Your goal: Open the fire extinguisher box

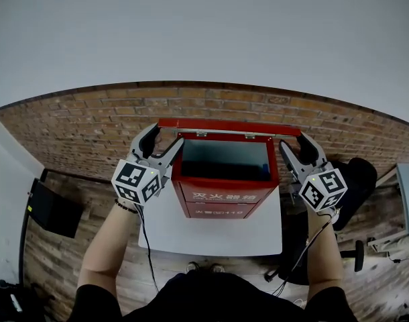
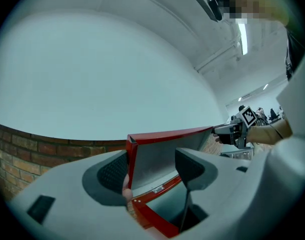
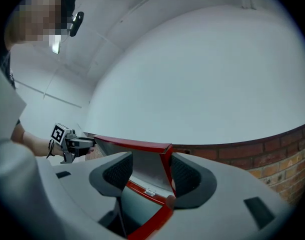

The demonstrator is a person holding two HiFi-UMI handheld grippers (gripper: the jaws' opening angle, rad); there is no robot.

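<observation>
The red metal fire extinguisher box point(image 1: 224, 196) stands upright at the middle of the far edge of the white surface point(image 1: 211, 237), with its back towards the low red brick wall point(image 1: 90, 126). Its red hinged lid point(image 1: 228, 126) is raised at the back, so the top opening shows a dark inside. White lettering runs across the front panel, too small to read.

The left hand-held gripper point(image 1: 163, 143) is at the lid's left end and the right hand-held gripper point(image 1: 295, 149) at its right end.

In the left gripper view the jaws stand apart, released. The lid's point(image 2: 167, 151) left edge passes between them and lies against the outer pad, clear of the inner one.

In the right gripper view the jaws are likewise spread. The lid's point(image 3: 137, 146) right corner sits between them, close to the outer pad. The gripper is not clenched on it.
</observation>
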